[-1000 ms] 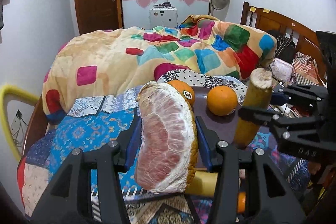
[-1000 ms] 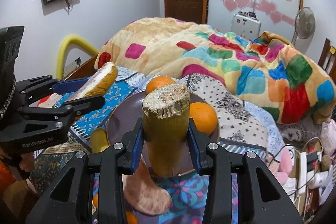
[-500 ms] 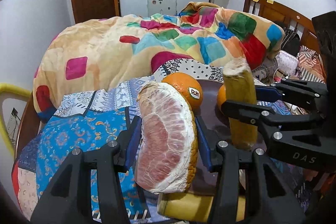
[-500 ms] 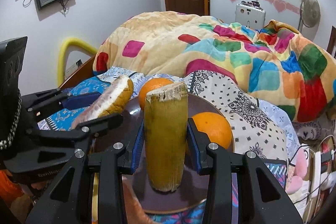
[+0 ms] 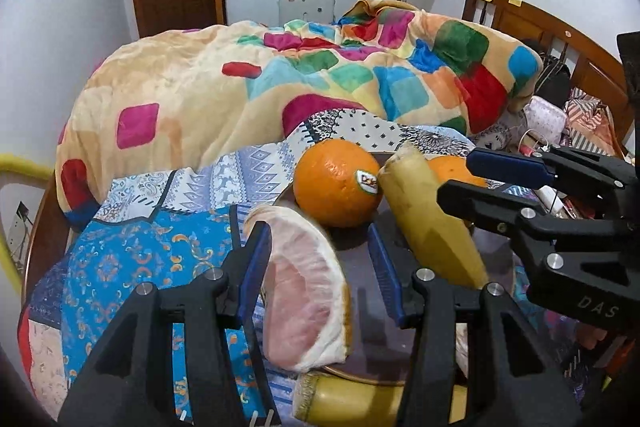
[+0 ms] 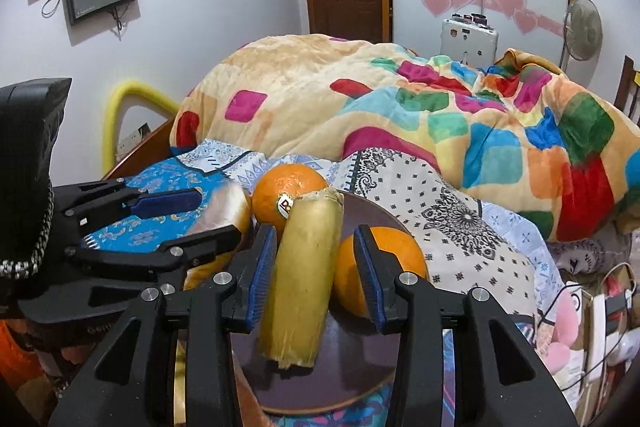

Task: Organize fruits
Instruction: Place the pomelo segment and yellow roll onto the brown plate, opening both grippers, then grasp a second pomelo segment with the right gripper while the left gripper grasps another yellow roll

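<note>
A dark round plate [image 5: 360, 259] [image 6: 352, 371] holds two oranges: one with a sticker [image 5: 338, 183] [image 6: 288, 193] and one behind [image 5: 452, 167] [image 6: 384, 267]. My left gripper [image 5: 320, 267] is open; the pink pomelo wedge [image 5: 308, 291] [image 6: 222, 215] rests on the plate's left edge, against the left pad only. My right gripper [image 6: 316, 275] [image 5: 476, 183] is open; the yellow sugarcane piece [image 6: 304, 279] [image 5: 428, 223] leans between its jaws on the plate, touching the left pad.
Another yellow cane piece [image 5: 360, 403] lies in front of the plate. The plate sits on a patterned bedsheet [image 5: 140, 251]. A colourful blanket [image 5: 280, 83] is heaped behind. A wooden headboard [image 5: 560, 39] and clutter are at right.
Both grippers lowered their fruit to the plate and opened. The pomelo wedge and the cane piece now rest on the plate, no longer gripped.
</note>
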`<state>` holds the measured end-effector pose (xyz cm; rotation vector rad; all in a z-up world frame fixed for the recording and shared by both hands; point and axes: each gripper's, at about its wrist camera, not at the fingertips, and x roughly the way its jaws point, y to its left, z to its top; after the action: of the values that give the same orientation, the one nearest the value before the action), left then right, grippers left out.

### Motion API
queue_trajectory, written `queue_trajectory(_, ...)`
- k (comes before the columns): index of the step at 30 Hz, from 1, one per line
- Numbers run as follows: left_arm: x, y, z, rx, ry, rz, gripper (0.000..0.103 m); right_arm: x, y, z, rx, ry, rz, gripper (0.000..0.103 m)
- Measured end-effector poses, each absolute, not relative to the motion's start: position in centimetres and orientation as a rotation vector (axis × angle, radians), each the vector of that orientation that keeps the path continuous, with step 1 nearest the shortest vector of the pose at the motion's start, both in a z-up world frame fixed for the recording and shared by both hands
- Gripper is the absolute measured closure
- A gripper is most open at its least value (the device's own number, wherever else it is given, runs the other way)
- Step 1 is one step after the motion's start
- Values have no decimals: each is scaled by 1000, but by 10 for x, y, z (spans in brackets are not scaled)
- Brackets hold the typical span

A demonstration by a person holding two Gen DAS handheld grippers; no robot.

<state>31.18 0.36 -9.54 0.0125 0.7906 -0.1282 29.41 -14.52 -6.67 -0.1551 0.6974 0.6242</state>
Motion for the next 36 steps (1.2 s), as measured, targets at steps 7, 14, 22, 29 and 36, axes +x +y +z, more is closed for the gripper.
queue_trajectory(7, 289, 7, -84, 20, 789, -113, 53, 270, -155, -59, -180, 677, 620, 66)
queue_trajectory(14, 255, 10, -77, 37, 790, -105, 51, 239, -164, -62, -191, 678, 635, 60)
queue_trajectory(22, 226, 12, -82, 40, 808, -107, 43, 218, -168, -88, -211, 738, 657, 55)
queue_trajectory(29, 209, 5, -91, 76, 817, -108, 36, 210, -168, -106, -227, 785, 674, 50)
queue_trajectory(36, 202, -7, -99, 96, 833, -129, 31, 216, -169, -116, -209, 824, 697, 50)
